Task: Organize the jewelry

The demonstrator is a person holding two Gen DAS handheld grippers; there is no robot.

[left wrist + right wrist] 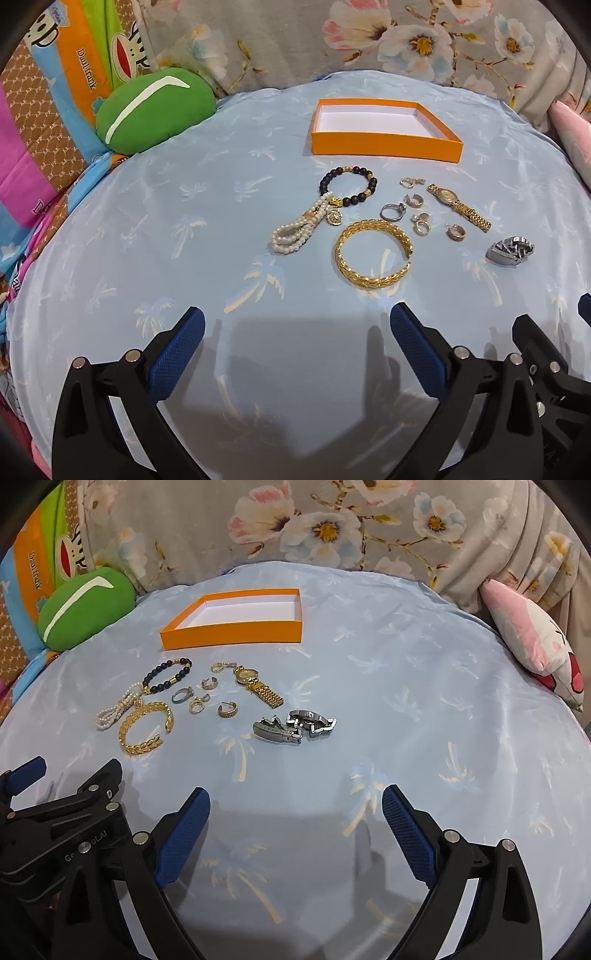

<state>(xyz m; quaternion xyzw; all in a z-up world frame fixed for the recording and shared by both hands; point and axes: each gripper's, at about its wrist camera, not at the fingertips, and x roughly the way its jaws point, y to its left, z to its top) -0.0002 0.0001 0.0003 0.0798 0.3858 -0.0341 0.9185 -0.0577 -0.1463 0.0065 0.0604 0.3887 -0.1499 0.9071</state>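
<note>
Both tongs wide open, empty: left gripper (297,325), right gripper (295,803). I'd pinch gold bangle (373,253) rim first, drop into orange box (386,146).

One orange box (384,146), at the upper middle of the left wrist view.

Three bracelets: one black beaded bracelet (349,184), one pearl bracelet (295,230) and one gold cuff bangle (373,253), all in the middle of the frame.

Two watches: one gold watch (458,206) and one silver watch (295,725), folded up.

Five small rings or hoop earrings between the bracelets and the gold watch; one is a silver ring (392,212), the other four gold-toned.

Two cushions: one green cushion (155,110) at upper left, one pink cushion (535,646) at the right edge of the right wrist view.
</note>
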